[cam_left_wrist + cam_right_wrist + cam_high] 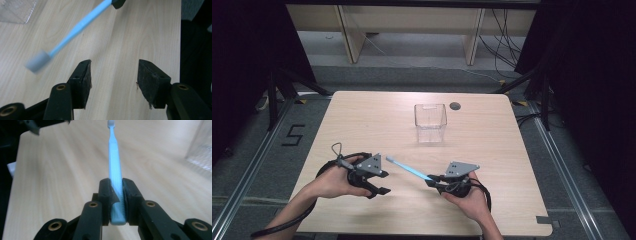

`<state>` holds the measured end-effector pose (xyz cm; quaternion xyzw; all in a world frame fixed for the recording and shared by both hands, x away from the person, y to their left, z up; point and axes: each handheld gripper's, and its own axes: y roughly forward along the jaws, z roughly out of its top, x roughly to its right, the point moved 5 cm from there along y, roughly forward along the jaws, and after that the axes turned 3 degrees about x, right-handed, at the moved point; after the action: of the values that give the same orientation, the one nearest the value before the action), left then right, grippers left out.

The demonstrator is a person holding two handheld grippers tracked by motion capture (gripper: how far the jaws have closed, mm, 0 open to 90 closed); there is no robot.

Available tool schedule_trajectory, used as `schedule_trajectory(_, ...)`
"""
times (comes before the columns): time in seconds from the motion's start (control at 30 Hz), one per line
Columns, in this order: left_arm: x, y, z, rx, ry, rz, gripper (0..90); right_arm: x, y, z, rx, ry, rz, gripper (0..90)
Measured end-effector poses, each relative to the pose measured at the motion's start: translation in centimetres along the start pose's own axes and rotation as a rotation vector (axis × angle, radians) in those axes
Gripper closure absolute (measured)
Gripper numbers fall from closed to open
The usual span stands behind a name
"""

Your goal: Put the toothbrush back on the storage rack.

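my right tongs (116, 195) clamp the blue toothbrush (115, 160) by its handle end, left tongs (113, 75) wide and empty; best carried level and unhurried toward the clear container (430, 122).

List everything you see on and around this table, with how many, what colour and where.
toothbrush: one, light blue with a pale head, clamped by its handle end in the right gripper, head pointing toward the left gripper
container: one, clear plastic, upright on the table beyond the grippers, near the far edge
table: one, light wood, centre of the high view
cable hole: one, dark, in the table right of the container
left gripper: one, black with grey plate, near left, jaws open with nothing between them
right gripper: one, black with grey plate, near right, shut on the toothbrush
hands: two, holding the grippers
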<state>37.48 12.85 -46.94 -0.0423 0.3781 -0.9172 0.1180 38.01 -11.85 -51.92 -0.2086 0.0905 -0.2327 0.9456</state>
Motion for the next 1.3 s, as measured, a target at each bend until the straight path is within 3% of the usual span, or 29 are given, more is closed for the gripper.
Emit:
schedule_trajectory(0.03, 0.0, 0.0, -0.4, 0.018, -0.029, 0.000, 44.0, 0.2, -0.4, 0.4, 0.042, -0.009, -0.039, 78.5)
schedule_trajectory(0.07, -0.1, 0.4, -0.7, 0.086, -0.093, 0.010, 43.2, 0.1, -0.5, 0.6, 0.060, 0.005, -0.041, 78.5)
schedule_trajectory(0.1, -0.1, 0.4, -0.7, 0.086, -0.093, 0.010, 43.1, 0.1, -0.5, 0.6, 0.060, 0.005, -0.041, 78.5)
schedule_trajectory(0.17, -0.5, 0.8, -1.0, 0.167, -0.137, 0.032, 42.7, 0.4, -0.7, 1.1, 0.113, -0.005, -0.091, 78.5)
schedule_trajectory(0.23, -0.9, 1.1, -1.0, 0.262, -0.201, 0.052, 39.5, 0.3, -1.1, 1.7, 0.165, 0.029, -0.120, 78.5)
schedule_trajectory(0.27, -1.1, 1.2, -0.9, 0.311, -0.239, 0.061, 39.5, 0.3, -1.1, 1.7, 0.165, 0.029, -0.120, 78.5)
schedule_trajectory(0.3, -1.6, 1.4, -0.7, 0.381, -0.293, 0.069, 36.6, 0.4, -1.3, 2.3, 0.210, 0.025, -0.137, 78.5)
schedule_trajectory(0.33, -1.6, 1.4, -0.7, 0.381, -0.293, 0.069, 35.0, 0.4, -1.5, 2.5, 0.220, 0.021, -0.157, 78.5)
schedule_trajectory(0.37, -1.8, 1.6, -0.5, 0.425, -0.312, 0.063, 35.0, 0.4, -1.5, 2.5, 0.220, 0.021, -0.157, 78.5)
schedule_trajectory(0.43, -2.2, 1.6, 0.0, 0.465, -0.357, 0.076, 33.1, 0.3, -1.7, 3.5, 0.272, 0.040, -0.176, 78.5)
schedule_trajectory(0.47, -2.2, 1.6, 0.3, 0.489, -0.386, 0.069, 33.1, 0.3, -1.7, 3.5, 0.272, 0.040, -0.176, 78.5)
schedule_trajectory(0.5, -2.6, 1.6, 1.2, 0.551, -0.410, 0.057, 32.9, 0.3, -1.8, 4.1, 0.288, 0.039, -0.192, 78.5)
schedule_trajectory(0.57, -2.7, 1.5, 1.6, 0.566, -0.419, 0.065, 33.0, 0.3, -1.7, 4.4, 0.309, 0.032, -0.189, 78.5)
schedule_trajectory(0.6, -2.9, 1.4, 2.1, 0.583, -0.416, 0.067, 33.1, 0.4, -1.7, 4.7, 0.321, -0.001, -0.205, 78.5)
schedule_trajectory(0.63, -3.2, 1.1, 3.2, 0.616, -0.419, 0.067, 33.6, 0.2, -1.5, 5.1, 0.331, 0.023, -0.199, 78.5)
schedule_trajectory(0.67, -3.2, 1.1, 3.2, 0.616, -0.419, 0.067, 33.9, 0.2, -1.5, 5.1, 0.331, 0.023, -0.199, 78.5)
schedule_trajectory(0.7, -3.5, 0.9, 4.2, 0.650, -0.433, 0.060, 34.2, 0.4, -1.5, 5.4, 0.350, 0.003, -0.229, 78.5)
schedule_trajectory(0.73, -3.6, 0.9, 4.7, 0.657, -0.439, 0.057, 34.5, 0.2, -1.5, 5.4, 0.337, 0.019, -0.220, 78.5)
schedule_trajectory(0.83, -3.9, 0.9, 5.8, 0.674, -0.444, 0.059, 35.7, 0.1, -1.4, 5.7, 0.357, 0.016, -0.221, 78.5)
schedule_trajectory(0.97, -4.1, 1.3, 6.6, 0.679, -0.446, 0.049, 36.9, -0.4, -1.5, 5.7, 0.345, 0.053, -0.222, 78.5)
schedule_trajectory(1.2, -4.4, 2.1, 7.3, 0.686, -0.471, 0.051, 38.4, -0.3, -1.4, 6.0, 0.361, 0.021, -0.209, 78.5)
schedule_trajectory(1.23, -4.6, 2.1, 7.4, 0.689, -0.476, 0.052, 38.6, -0.3, -1.4, 6.0, 0.350, 0.007, -0.229, 78.5)
schedule_trajectory(1.3, -4.6, 2.1, 7.6, 0.700, -0.486, 0.047, 39.0, -0.4, -1.3, 6.0, 0.353, 0.023, -0.221, 78.5)
